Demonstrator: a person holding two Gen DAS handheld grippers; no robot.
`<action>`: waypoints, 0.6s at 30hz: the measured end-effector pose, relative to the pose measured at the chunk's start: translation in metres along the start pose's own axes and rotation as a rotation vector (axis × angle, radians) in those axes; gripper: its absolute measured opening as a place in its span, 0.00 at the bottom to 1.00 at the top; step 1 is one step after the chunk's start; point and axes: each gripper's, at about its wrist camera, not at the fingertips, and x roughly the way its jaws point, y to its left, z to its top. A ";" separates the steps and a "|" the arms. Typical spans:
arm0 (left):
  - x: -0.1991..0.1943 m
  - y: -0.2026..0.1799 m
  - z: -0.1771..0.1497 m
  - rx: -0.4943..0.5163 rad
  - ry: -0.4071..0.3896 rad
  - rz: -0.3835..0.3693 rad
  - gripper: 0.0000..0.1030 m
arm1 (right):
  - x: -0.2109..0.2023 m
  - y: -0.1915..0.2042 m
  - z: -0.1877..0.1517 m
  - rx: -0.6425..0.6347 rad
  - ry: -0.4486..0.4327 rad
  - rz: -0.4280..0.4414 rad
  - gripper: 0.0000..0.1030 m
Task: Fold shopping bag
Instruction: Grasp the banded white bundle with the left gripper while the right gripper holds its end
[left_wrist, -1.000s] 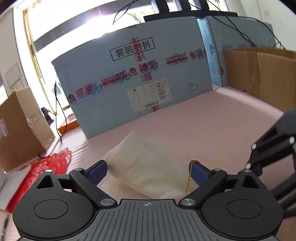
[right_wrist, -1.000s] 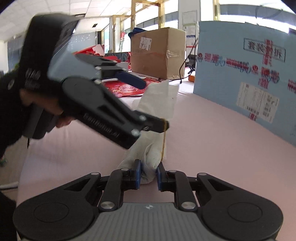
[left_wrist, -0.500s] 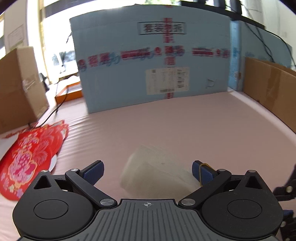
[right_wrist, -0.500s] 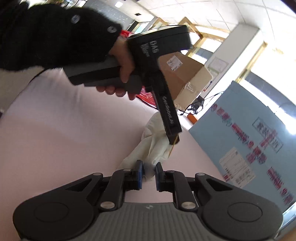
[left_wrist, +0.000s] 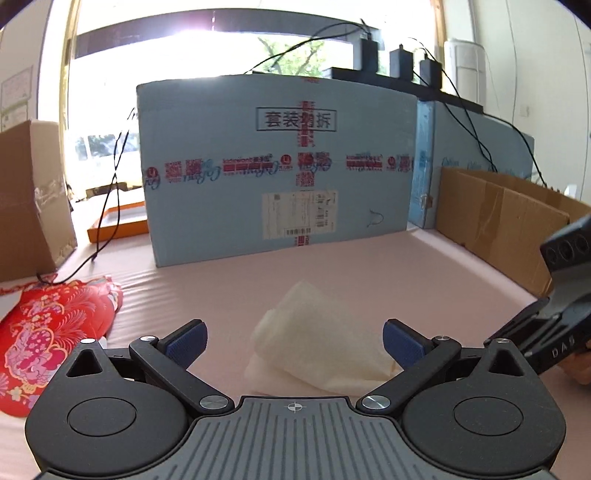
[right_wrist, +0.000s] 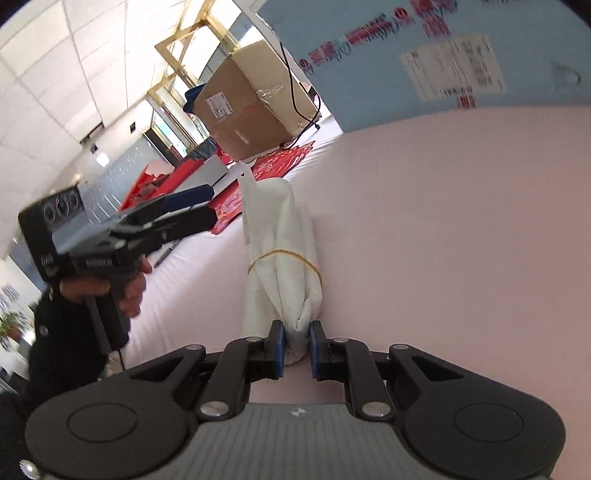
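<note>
Since the earlier frame the left gripper (left_wrist: 293, 341) had backed off, jaws spread, while the right gripper (right_wrist: 296, 349) pinched the banded shopping bag (right_wrist: 282, 254), best lowered gently onto the bench (right_wrist: 461, 221).

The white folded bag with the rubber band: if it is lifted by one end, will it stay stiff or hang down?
The white bag would probably droop: it looks like thin, wrinkled fabric. The rubber band should keep it bundled. It is likely light, since the right claw pinches only one end.

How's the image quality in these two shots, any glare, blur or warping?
Left wrist view: the window is blown out white, the blue carton bows from fisheye. Right wrist view: tilted horizon, carton print motion-smeared, white bag sharp.
</note>
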 end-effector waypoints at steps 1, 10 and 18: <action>0.006 -0.017 -0.005 0.060 0.033 -0.003 0.99 | 0.000 -0.002 0.000 0.019 0.000 0.008 0.15; 0.026 -0.033 -0.032 0.124 0.122 0.103 0.99 | 0.005 -0.002 0.008 -0.016 -0.048 -0.060 0.19; 0.028 -0.030 -0.032 0.115 0.129 0.152 1.00 | 0.018 0.041 -0.003 -0.307 -0.099 -0.306 0.41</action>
